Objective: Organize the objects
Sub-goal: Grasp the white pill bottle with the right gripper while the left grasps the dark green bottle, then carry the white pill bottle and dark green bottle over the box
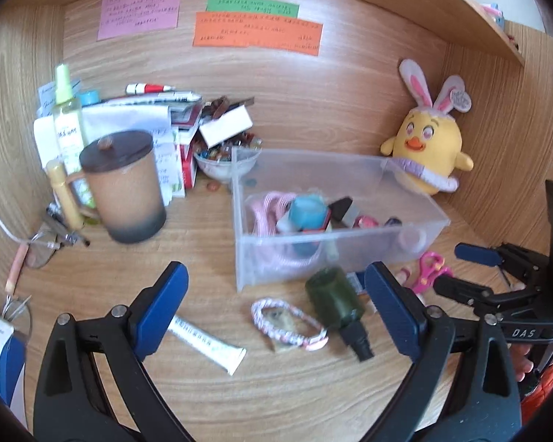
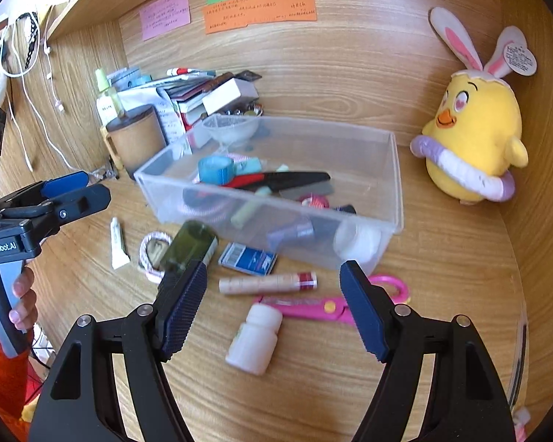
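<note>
Nearest, in the left wrist view: left hand-held gripper (image 1: 276,313), jaws spread wide, holding nothing, above a wooden desk (image 1: 295,397). Between the blue pads (image 1: 162,309), lying flat: white tube (image 1: 206,342), pink-and-white bracelet (image 1: 287,324), dark green bottle (image 1: 337,305) on its side with black cap toward the camera.

Nearest, in the right wrist view: right hand-held gripper (image 2: 272,309), jaws well apart, empty. Between its pads, on the desk: white pill bottle (image 2: 254,339) on its side, pink scissors (image 2: 313,307), beige stick (image 2: 267,283) with a red band. Just beyond, blue card (image 2: 247,258) touching the front wall of the bin (image 2: 394,169).

Middle of the desk: clear plastic bin, open-topped, holding a teal tape roll (image 2: 215,169), a black-and-red pen, pink coils and other small items hard to tell apart.

Left of the bin: brown lidded mug (image 1: 129,191), upright. Behind it, spray bottle (image 1: 68,121), a heap of papers and boxes, a small bowl (image 1: 225,165) of sweets.

Far right, against the wall: yellow chick plush (image 2: 475,140) with rabbit ears. On the back wall: pink, green and orange notes (image 1: 258,33).
</note>
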The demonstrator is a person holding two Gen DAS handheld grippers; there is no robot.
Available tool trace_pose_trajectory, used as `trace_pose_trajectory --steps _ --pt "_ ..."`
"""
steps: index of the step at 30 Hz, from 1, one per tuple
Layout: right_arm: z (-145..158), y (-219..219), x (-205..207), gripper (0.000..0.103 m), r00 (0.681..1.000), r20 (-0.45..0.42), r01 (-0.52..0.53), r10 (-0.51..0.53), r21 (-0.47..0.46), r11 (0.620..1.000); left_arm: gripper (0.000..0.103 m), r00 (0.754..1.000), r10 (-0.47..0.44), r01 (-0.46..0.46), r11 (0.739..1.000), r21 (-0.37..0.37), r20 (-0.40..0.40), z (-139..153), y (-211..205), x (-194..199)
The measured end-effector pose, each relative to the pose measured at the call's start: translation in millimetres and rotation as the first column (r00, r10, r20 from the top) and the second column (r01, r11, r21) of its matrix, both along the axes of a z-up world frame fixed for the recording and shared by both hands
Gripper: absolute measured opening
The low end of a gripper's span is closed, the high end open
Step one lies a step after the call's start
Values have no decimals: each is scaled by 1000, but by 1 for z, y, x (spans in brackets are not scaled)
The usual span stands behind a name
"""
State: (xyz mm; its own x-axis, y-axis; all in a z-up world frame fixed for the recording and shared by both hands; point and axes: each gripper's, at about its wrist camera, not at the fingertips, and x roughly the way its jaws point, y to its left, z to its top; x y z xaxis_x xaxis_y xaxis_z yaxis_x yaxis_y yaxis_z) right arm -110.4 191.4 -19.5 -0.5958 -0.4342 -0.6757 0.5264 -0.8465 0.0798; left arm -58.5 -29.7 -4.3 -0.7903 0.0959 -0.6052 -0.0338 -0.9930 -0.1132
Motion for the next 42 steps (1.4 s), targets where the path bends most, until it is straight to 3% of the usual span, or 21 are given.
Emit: trace_pose_trajectory --steps 4,8,11,16,20,23,29,34,42 --pt "-10 1 6 71 1000 12 9 -9 7 1000 98 1000 5 -4 1000 -26 25 -14 2 12" --pt "-25 2 6 71 998 53 21 -22 14 1000 96 996 -3 3 1000 -3 91 -28 2 12" --pt "-36 2 3 70 995 98 27 -27 1 1000 83 989 -15 17 1000 -12 145 -38 7 5" --pt "-42 -2 3 56 991 133 4 -4 4 1000 80 982 -59 60 998 -2 178 -45 23 -9" --pt "-50 -9 4 35 986 163 -30 24 34 999 79 979 -29 29 1000 6 201 -47 31 -25" --pt "-52 -9 5 28 985 168 -41 35 33 999 75 974 -38 36 999 16 224 -48 39 -38" --pt "-53 -4 8 27 985 167 -38 33 28 999 63 963 -73 73 997 10 257 -51 56 -58" --pt "-52 0 11 27 987 158 -39 34 31 999 42 940 -102 88 994 59 325 -64 61 -73" --pt "-43 11 12 27 991 131 -12 14 -16 1000 42 949 -93 84 996 44 303 -65 64 -64"
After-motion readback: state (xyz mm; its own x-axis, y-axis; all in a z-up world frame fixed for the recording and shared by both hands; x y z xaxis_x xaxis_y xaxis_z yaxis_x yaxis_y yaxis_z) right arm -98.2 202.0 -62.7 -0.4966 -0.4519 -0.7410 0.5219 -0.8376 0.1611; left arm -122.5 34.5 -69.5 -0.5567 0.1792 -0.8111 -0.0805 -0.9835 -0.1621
